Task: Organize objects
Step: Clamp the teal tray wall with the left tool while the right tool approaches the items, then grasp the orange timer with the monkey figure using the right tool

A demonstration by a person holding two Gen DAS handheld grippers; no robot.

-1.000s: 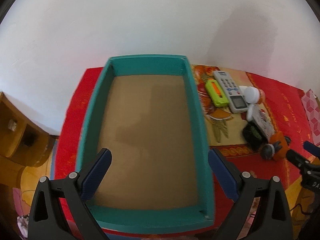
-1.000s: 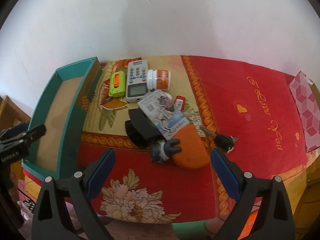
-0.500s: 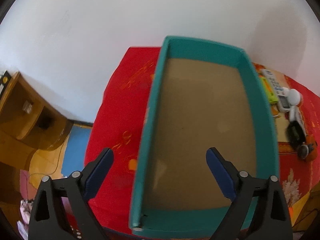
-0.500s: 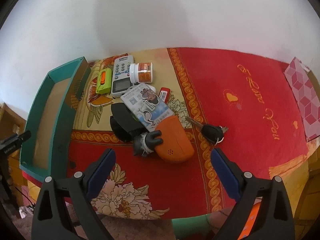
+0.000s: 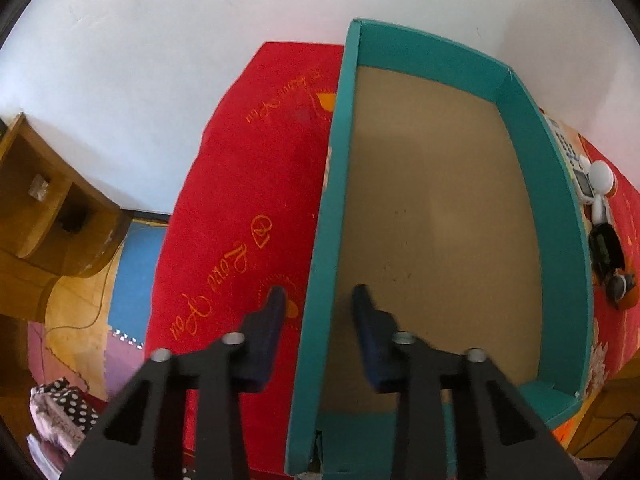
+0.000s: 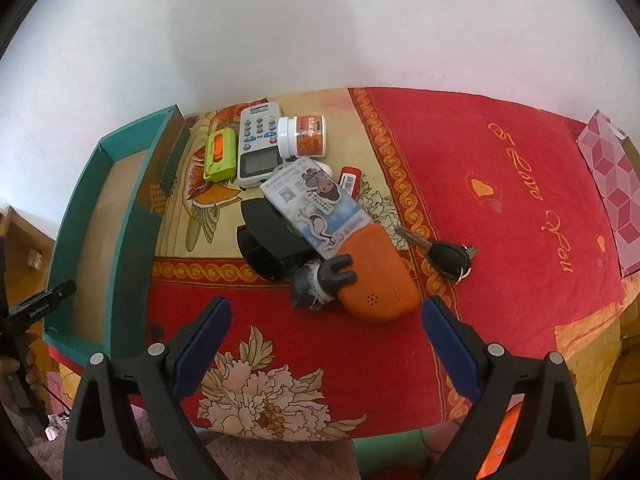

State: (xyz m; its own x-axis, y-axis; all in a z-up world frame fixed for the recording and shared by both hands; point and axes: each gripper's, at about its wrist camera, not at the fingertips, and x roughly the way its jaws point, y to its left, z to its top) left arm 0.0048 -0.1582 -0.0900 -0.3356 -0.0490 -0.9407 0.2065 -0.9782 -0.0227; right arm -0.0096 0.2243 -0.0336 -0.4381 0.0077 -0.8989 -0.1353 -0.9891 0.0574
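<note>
The left gripper (image 5: 318,294) was found straddling the left long wall of the teal box (image 5: 320,240), one blue finger outside over the red cloth (image 5: 240,184) and the other inside above the brown floor of the box. The fingers were drawn in close around the wall; whether the pads actually touched it could not be determined, as the view was blurred there. The box was observed on the left part of the cloth-covered table, with nothing lying inside it.

The right gripper (image 6: 326,316) was recorded with its fingers spread wide apart, holding nothing, above the red cloth near the front table edge. Just beyond it a cluster of objects was noted: an orange device (image 6: 376,276) with a grey and black figure (image 6: 320,284) against it, a black pouch (image 6: 268,240), and an illustrated packet (image 6: 316,200) partly overlapping both the pouch and the device. Behind these, a green case (image 6: 220,154), a white remote (image 6: 258,148) and a white-capped bottle (image 6: 302,136) on its side were seen side by side. A black-headed key (image 6: 444,256) lay to the right of the orange device. The teal box (image 6: 136,204) stood left of the cluster.
</note>
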